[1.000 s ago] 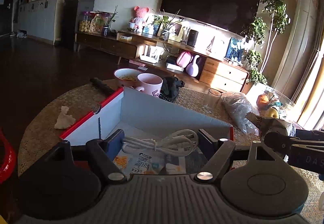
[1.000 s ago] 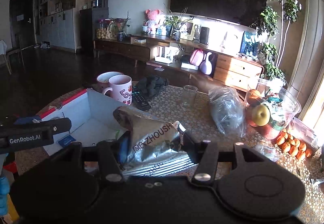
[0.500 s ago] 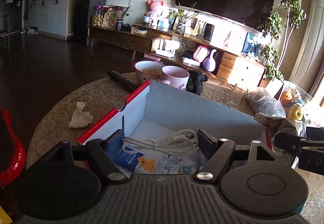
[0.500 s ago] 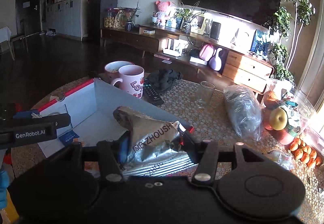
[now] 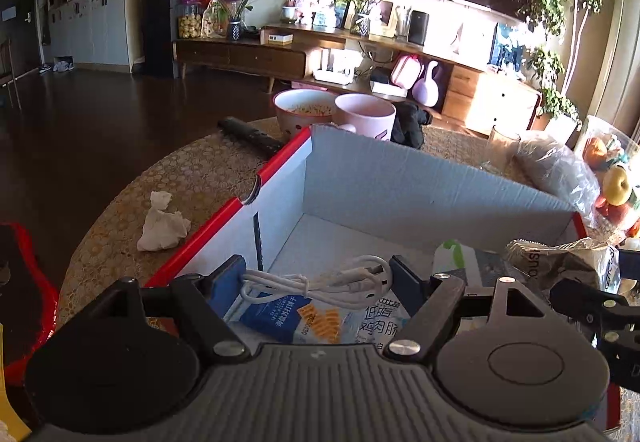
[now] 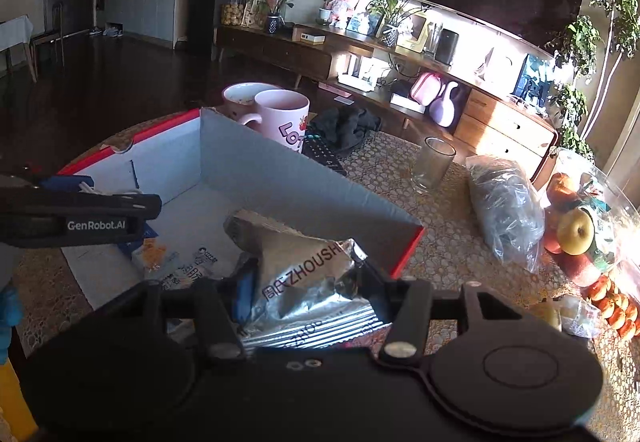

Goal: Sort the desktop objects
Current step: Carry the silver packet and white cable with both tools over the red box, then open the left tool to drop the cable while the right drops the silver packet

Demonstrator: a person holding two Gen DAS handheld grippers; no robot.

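Holding white cable (image 5: 316, 282) over box (image 5: 420, 182), left gripper (image 5: 316, 284) clamped; right gripper (image 6: 308, 274) clamped on foil bag (image 6: 304, 266).

White coiled cable (image 5: 316, 282) and crumpled silver packet (image 6: 308, 270) held above open red-rimmed box (image 5: 400, 178)

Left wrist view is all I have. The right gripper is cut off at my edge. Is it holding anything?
Observer: Yes. The right gripper is shut on a silver foil bag printed with "ZHOUSH", above the box.
Operator: Anything hidden behind the box's far wall?
Observer: A black remote lies just outside it, beside the pink mug.
Operator: And past the fruit on the right?
Observer: Small oranges sit along the table's right edge.
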